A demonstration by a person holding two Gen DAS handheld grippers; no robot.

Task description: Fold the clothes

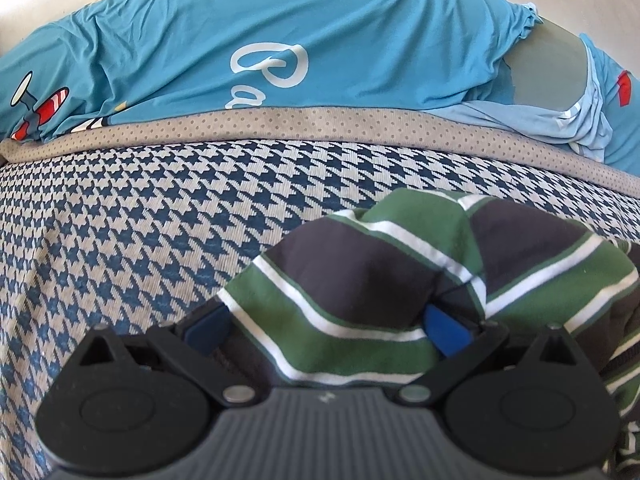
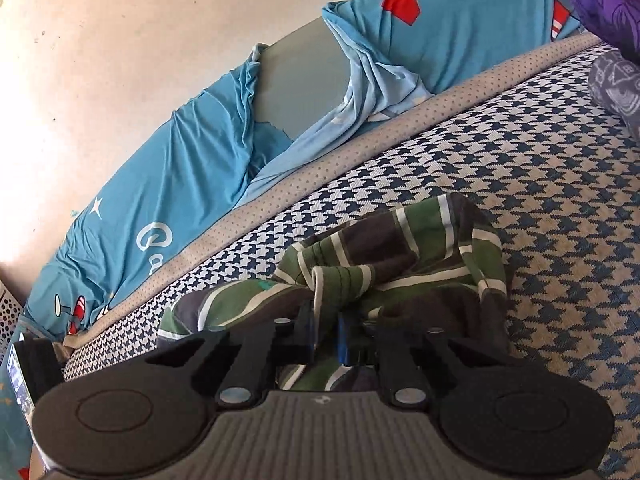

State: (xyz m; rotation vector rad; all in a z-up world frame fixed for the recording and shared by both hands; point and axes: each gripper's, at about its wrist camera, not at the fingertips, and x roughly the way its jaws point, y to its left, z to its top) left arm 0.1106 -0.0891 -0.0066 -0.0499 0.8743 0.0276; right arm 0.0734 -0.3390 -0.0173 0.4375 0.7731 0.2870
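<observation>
A green, dark grey and white striped garment [image 1: 360,280] lies bunched on a blue-and-white houndstooth mattress [image 1: 140,220]. My left gripper [image 1: 326,326] is open, its blue pads wide apart with the cloth draped between and over them. In the right wrist view the same striped garment [image 2: 400,248] is crumpled in front of my right gripper [image 2: 326,334], whose blue pads are close together and pinch a fold of the striped cloth. The fingertips are partly hidden by fabric.
A blue printed sheet [image 1: 280,40] covers the headboard behind the mattress, with a grey panel [image 2: 300,80] showing through a gap. A purple pillow [image 2: 612,12] and a grey patterned cushion [image 2: 620,84] lie at the far right. A pale wall [image 2: 120,40] is behind.
</observation>
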